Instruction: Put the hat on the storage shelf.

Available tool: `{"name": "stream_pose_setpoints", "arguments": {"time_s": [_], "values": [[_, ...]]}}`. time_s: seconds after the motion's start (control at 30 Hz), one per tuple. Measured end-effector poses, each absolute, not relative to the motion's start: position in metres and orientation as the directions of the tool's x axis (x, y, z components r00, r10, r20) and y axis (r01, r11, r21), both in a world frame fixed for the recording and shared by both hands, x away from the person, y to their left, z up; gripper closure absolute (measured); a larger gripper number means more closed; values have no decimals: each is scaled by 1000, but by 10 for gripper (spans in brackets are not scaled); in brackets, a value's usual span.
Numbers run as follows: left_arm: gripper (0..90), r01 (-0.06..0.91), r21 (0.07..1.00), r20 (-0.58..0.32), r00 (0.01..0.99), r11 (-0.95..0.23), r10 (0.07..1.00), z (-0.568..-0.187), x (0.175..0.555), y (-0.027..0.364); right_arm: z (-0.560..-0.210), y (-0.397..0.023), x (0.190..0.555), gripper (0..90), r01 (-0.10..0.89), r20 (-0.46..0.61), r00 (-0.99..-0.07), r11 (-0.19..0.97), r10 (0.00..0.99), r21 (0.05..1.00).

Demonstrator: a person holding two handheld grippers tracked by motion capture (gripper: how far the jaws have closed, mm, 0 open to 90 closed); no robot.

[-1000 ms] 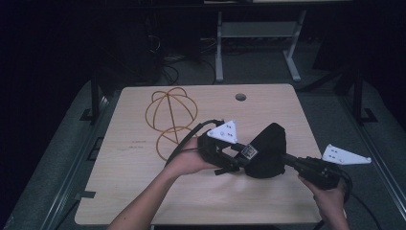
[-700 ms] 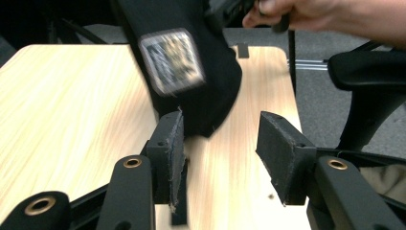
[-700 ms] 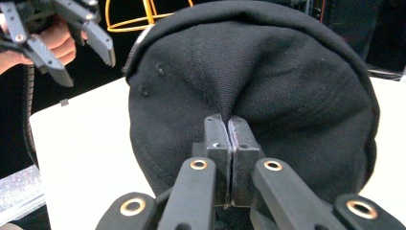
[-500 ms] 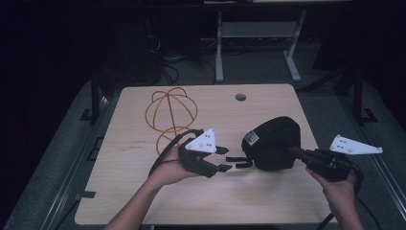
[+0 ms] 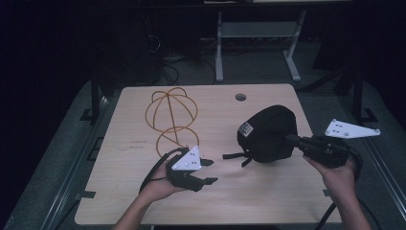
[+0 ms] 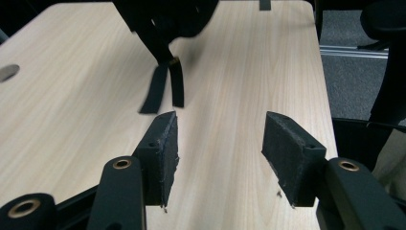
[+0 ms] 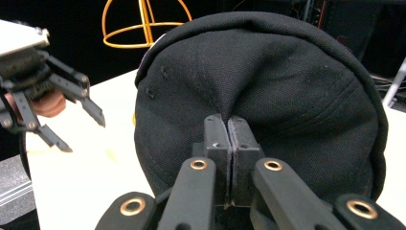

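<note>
Right gripper [image 7: 228, 125], jaws pinched together on the crown of a black cap [image 5: 268, 132]; left gripper [image 5: 207, 171], jaws just opening and empty, faces the cap's strap [image 6: 163, 86].

No text, brand, number or sign can be read anywhere. In the high view the black cap [image 5: 268, 134] carries a small pale label [image 5: 246, 129] on its side, with dark marks too small and blurred to make out. On the wooden worktop [image 5: 119, 182], left of the wire frame, lies a faint dark line of print or scribble [image 5: 139, 142], equally illegible. The two gripper views show plain black fabric, bare wood grain and unmarked pads, with no lettering on any of them.
</note>
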State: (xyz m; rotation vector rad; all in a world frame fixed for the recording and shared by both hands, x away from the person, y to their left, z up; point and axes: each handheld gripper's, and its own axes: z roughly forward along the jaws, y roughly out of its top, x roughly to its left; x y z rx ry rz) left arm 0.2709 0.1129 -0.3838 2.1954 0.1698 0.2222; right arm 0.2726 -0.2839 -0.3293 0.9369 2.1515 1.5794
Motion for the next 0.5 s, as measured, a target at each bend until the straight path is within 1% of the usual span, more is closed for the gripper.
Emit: {"name": "stream_pose_setpoints", "arguments": {"time_s": [0.17,0.23,0.33,0.5], "values": [[443,52,806,94,972,-589,214,-395,270,114,-321,-277,278,889,317,123,-746,187,655,930],[432,41,794,115,970,-606,216,-400,270,114,-314,-272,282,889,311,115,-751,194,650,930],[425,50,795,107,969,-604,221,-403,269,114,-310,-268,285,889,307,114,-757,195,643,932],[398,59,789,109,966,-612,235,-410,268,115,-293,-253,293,889,282,95,-778,211,622,936]]}}
